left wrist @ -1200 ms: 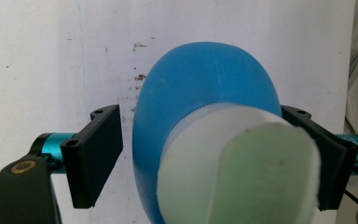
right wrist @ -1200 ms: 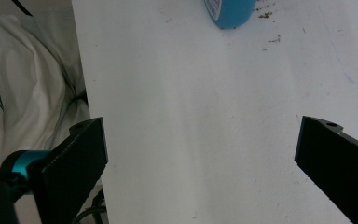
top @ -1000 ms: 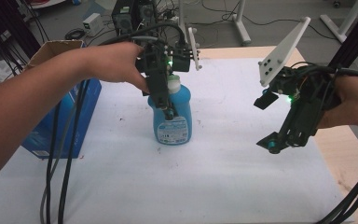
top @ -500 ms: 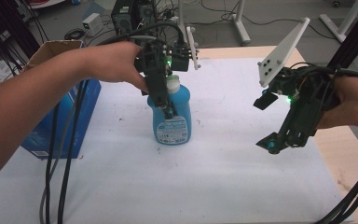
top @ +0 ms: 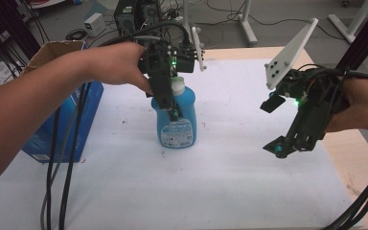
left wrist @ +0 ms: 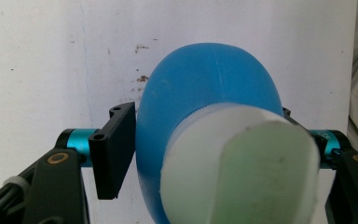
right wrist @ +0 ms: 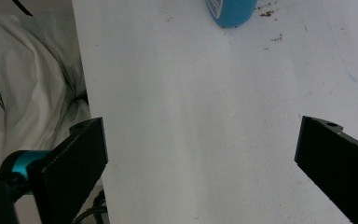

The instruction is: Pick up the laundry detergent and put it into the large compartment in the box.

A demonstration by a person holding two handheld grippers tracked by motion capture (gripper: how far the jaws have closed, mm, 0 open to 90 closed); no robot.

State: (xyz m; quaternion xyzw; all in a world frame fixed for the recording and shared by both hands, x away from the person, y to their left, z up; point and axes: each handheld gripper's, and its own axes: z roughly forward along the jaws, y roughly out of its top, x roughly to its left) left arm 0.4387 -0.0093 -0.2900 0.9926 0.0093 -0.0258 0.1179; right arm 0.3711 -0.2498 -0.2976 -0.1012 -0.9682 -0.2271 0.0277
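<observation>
Blue plastic sits between the jaws of my left hand-held gripper (top: pixel 172 111): they have just been closing on the shoulder of the detergent bottle (top: pixel 175 122), below its white cap (left wrist: pixel 242 168), and the near pad now touches its side. The bottle stands upright mid-bench on the white sheet (top: pixel 220 182). My right hand-held gripper (top: pixel 287 143) hangs released, jaws wide, well apart to the right. Farther off, a cardboard box (top: pixel 52 52) stands at the bench's left edge. The curved, slick shoulder could squirt out or tip if I lift before the grip is firm.
</observation>
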